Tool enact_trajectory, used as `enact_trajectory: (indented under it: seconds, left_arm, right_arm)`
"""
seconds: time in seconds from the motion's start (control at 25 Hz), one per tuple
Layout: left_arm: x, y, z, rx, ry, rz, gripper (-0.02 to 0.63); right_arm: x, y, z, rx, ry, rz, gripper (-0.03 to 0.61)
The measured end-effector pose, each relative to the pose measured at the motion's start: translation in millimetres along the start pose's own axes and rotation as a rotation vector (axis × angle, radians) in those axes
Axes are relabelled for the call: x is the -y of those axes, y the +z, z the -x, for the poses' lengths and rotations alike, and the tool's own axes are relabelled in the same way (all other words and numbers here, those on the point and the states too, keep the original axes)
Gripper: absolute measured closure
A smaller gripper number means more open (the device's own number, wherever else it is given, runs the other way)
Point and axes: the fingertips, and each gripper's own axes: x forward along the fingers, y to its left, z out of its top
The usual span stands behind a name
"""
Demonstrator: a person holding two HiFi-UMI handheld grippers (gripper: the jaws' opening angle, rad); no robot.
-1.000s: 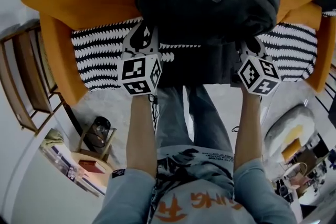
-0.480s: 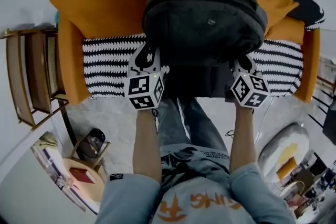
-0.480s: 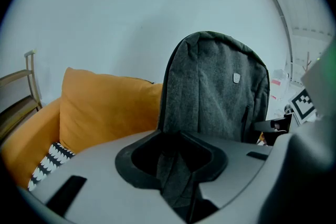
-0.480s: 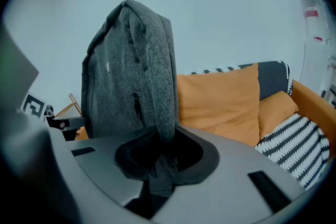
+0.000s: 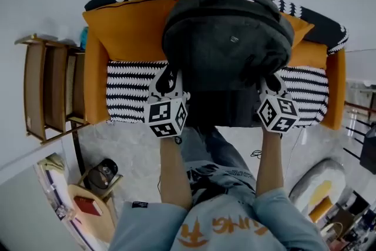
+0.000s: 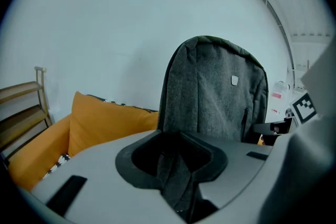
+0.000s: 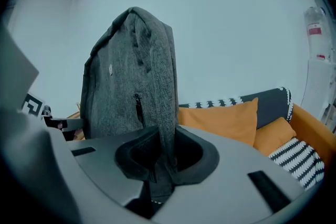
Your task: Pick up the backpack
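Note:
A dark grey backpack hangs in the air in front of me, above the orange sofa. My left gripper is shut on the backpack's left side, with grey fabric pinched between its jaws. My right gripper is shut on the backpack's right edge. In the left gripper view the backpack stands upright with a small badge on its front. In the right gripper view the backpack shows its side with a zip.
An orange sofa with a black-and-white striped seat cover and orange cushions stands below against a white wall. A wooden shelf is at its left. Small tables with clutter sit at the lower left.
Both grippers have lifted the backpack upward, away from the sofa seat. The sofa now looks smaller and further below.

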Motion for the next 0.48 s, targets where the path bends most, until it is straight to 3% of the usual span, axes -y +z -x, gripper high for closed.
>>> enact_trajectory:
  seconds: [0.48]
  left_arm:
    - [29.4,96.1,71.5,0.166,0.006,-0.012,0.506]
  right_arm:
    - [-32.3,104.1,69.7,0.199,0.025,0.079,0.529]
